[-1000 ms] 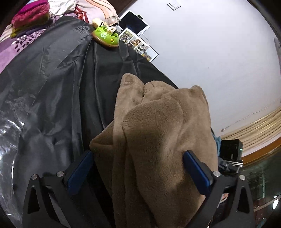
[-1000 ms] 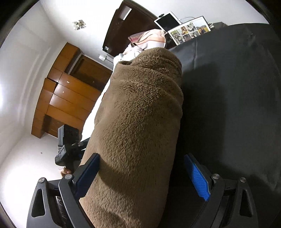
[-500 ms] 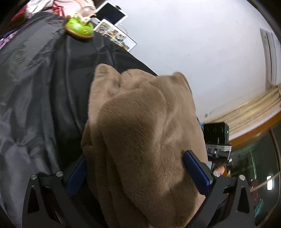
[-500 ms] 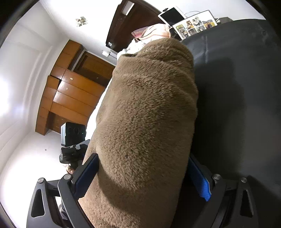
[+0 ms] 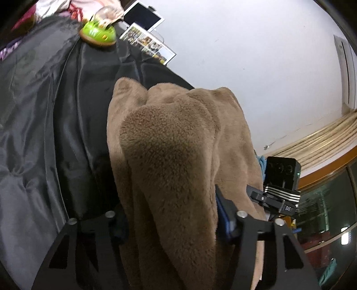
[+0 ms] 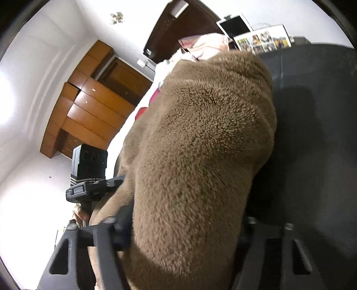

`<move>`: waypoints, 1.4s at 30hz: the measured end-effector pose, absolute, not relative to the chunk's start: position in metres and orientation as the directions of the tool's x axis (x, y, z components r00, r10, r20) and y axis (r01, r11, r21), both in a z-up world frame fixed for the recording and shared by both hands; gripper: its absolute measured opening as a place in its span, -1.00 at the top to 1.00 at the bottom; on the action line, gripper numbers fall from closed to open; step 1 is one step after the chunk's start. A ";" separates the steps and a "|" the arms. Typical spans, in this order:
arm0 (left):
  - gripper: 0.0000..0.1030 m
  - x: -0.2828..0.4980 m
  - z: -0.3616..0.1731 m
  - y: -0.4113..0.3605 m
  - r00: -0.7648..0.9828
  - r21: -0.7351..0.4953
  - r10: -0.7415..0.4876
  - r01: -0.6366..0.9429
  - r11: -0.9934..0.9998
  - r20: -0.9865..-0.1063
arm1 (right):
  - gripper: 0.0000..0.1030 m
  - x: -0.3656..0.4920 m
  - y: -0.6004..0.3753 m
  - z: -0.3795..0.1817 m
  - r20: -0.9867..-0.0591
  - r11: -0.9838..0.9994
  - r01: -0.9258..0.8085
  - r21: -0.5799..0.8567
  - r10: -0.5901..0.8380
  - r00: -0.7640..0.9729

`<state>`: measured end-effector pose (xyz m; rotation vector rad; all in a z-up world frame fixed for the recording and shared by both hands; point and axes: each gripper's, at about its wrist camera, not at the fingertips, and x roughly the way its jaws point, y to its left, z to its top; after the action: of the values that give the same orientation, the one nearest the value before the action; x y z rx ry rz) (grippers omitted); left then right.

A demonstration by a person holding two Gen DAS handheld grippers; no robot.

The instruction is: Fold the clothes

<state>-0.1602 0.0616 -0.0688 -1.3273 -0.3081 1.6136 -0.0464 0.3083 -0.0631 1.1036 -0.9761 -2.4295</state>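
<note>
Brown fleece garment point(image 5: 178, 156) clamped in both my grippers, left point(image 5: 171, 214) and right point(image 6: 187, 225), above black sheet point(image 5: 55, 122).

A fuzzy brown fleece garment point(image 5: 174, 160) hangs bunched in thick folds above the black sheet point(image 5: 44, 116).

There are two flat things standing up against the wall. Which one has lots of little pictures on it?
The photo sheet, the one nearer the green toy. It shows many small colour pictures, while the tablet behind it has only a plain dark screen.
</note>
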 end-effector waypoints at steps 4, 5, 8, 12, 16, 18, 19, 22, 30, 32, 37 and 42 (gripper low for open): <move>-0.10 -0.146 -0.048 0.075 0.064 -0.686 0.794 -0.549 -0.478 -0.605 | -0.10 -0.033 0.304 -0.045 -0.540 -0.760 0.012 0.650 -0.473 -0.696; -0.10 -0.141 -0.043 0.081 0.066 -0.684 0.796 -0.558 -0.470 -0.601 | -0.09 -0.028 0.305 -0.039 -0.535 -0.768 0.018 0.640 -0.462 -0.707; -0.10 -0.124 -0.027 0.101 0.073 -0.679 0.804 -0.583 -0.446 -0.591 | -0.09 -0.011 0.310 -0.020 -0.520 -0.794 0.032 0.607 -0.427 -0.740; -0.10 -0.101 -0.007 0.128 0.083 -0.671 0.813 -0.616 -0.413 -0.577 | -0.09 0.022 0.330 0.003 -0.512 -0.831 0.027 0.556 -0.368 -0.776; -0.10 -0.077 0.014 0.164 0.102 -0.664 0.821 -0.648 -0.373 -0.561 | -0.09 0.062 0.354 0.030 -0.500 -0.866 0.003 0.500 -0.291 -0.816; -0.10 -0.060 0.025 0.193 0.126 -0.662 0.824 -0.667 -0.342 -0.552 | -0.09 0.086 0.372 0.040 -0.491 -0.878 -0.016 0.479 -0.253 -0.833; -0.10 -0.052 0.031 0.209 0.137 -0.660 0.825 -0.677 -0.326 -0.549 | -0.09 0.099 0.382 0.047 -0.487 -0.883 -0.028 0.469 -0.231 -0.842; -0.10 -0.022 0.045 0.256 0.174 -0.657 0.827 -0.702 -0.276 -0.534 | -0.09 0.136 0.407 0.064 -0.475 -0.896 -0.067 0.439 -0.169 -0.863; -0.10 0.048 0.065 0.377 0.270 -0.665 0.820 -0.728 -0.168 -0.504 | -0.09 0.238 0.486 0.097 -0.461 -0.916 -0.193 0.352 0.009 -0.887; -0.10 0.062 0.068 0.405 0.290 -0.667 0.817 -0.731 -0.147 -0.498 | -0.09 0.260 0.506 0.103 -0.460 -0.916 -0.223 0.333 0.048 -0.887; -0.10 0.090 0.073 0.472 0.336 -0.672 0.807 -0.733 -0.100 -0.486 | -0.09 0.303 0.553 0.115 -0.454 -0.910 -0.282 0.302 0.123 -0.882; -0.09 0.107 0.072 0.524 0.361 -0.671 0.799 -0.738 -0.070 -0.481 | -0.09 0.336 0.589 0.114 -0.445 -0.897 -0.332 0.292 0.180 -0.877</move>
<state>0.1073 0.5240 0.0722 -1.0450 -0.0729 1.2661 0.3361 0.5887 0.1144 0.7169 -0.6302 -3.2753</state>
